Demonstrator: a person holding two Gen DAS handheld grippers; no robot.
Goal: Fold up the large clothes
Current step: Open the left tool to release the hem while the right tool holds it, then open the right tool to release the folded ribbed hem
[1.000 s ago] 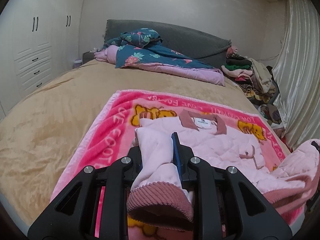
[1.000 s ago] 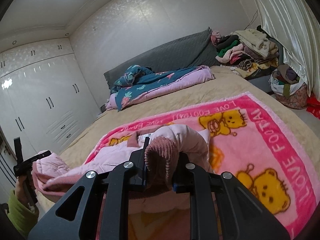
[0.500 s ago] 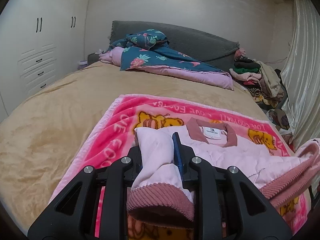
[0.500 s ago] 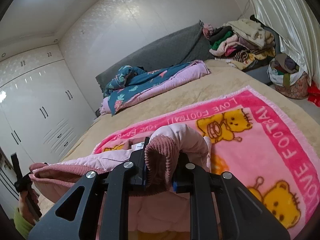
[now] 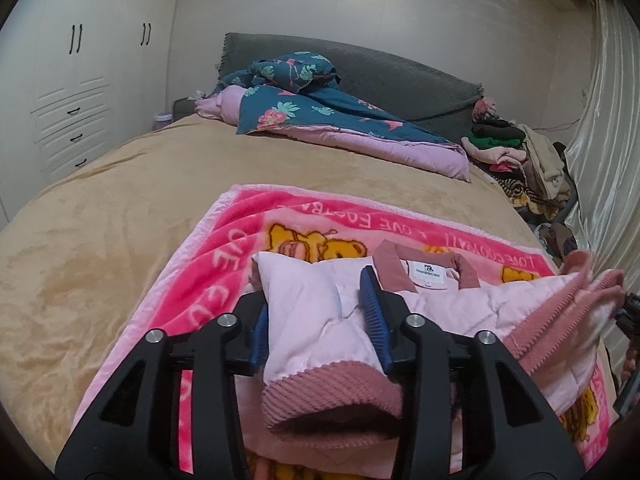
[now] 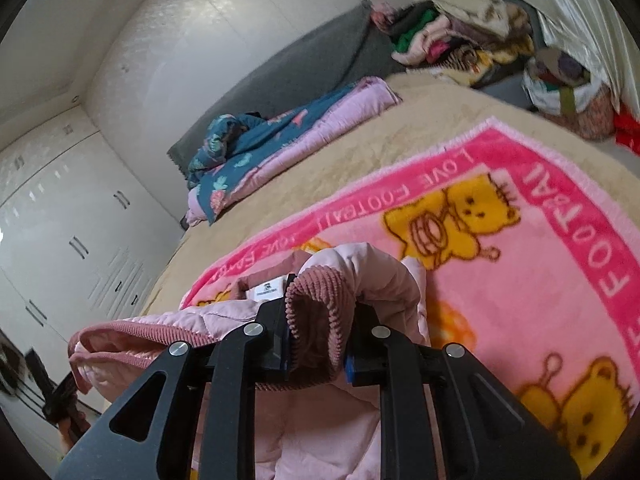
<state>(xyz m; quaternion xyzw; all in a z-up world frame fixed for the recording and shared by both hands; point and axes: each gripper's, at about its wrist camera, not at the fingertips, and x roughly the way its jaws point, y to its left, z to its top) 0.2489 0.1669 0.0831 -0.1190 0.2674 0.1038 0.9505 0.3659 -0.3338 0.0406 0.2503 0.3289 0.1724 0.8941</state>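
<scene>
The left gripper (image 5: 316,316) is opening, a sleeve of the pink quilted jacket (image 5: 472,304) lying between its jaws. The right gripper (image 6: 318,334) is clamped on the other ribbed cuff (image 6: 316,300), over the pink bear blanket (image 6: 540,264).

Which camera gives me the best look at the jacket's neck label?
The left wrist view: the label faces that camera, white and unobstructed inside the collar. In the right wrist view the label is smaller, slanted and partly behind the gripper.

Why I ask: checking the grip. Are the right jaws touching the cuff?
Touching: the right wrist view shows the right gripper pinching the cuff between its jaws.
</scene>
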